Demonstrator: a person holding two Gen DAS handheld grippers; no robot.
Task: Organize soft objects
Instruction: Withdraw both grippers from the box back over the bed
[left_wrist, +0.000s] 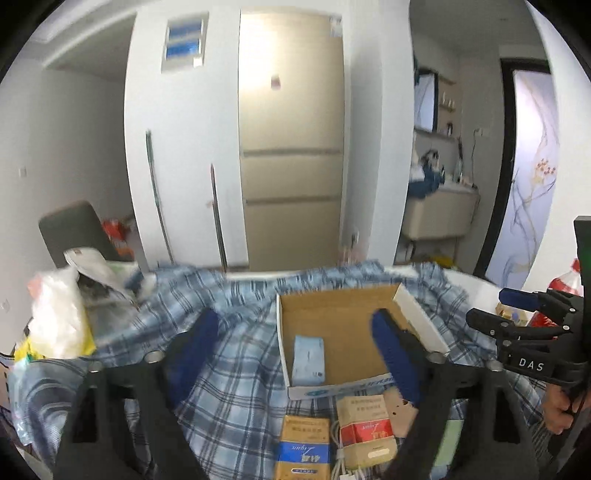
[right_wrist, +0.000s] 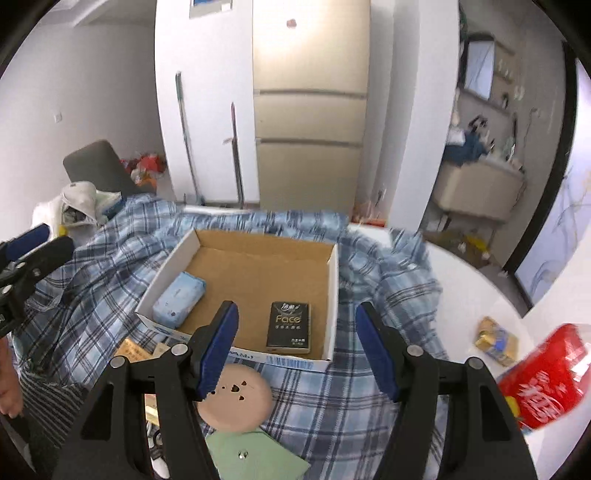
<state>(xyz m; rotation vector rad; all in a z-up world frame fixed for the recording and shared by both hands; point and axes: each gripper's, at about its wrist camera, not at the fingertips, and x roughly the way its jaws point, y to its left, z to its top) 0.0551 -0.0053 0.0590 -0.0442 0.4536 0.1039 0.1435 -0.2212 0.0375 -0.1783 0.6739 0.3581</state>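
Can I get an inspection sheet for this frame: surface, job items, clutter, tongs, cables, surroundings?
Surface: white table under a rumpled blue plaid cloth.
Job's things: open cardboard box holding a light blue tissue pack and a black tissue pack.
Clutter: two boxed packs and a round tan pad near the box; red package; plastic bags.
Tongs: left tongs and right tongs both open, holding nothing.
Cables: white cord between the boxed packs.
Surroundings: beige fridge, dark chair.
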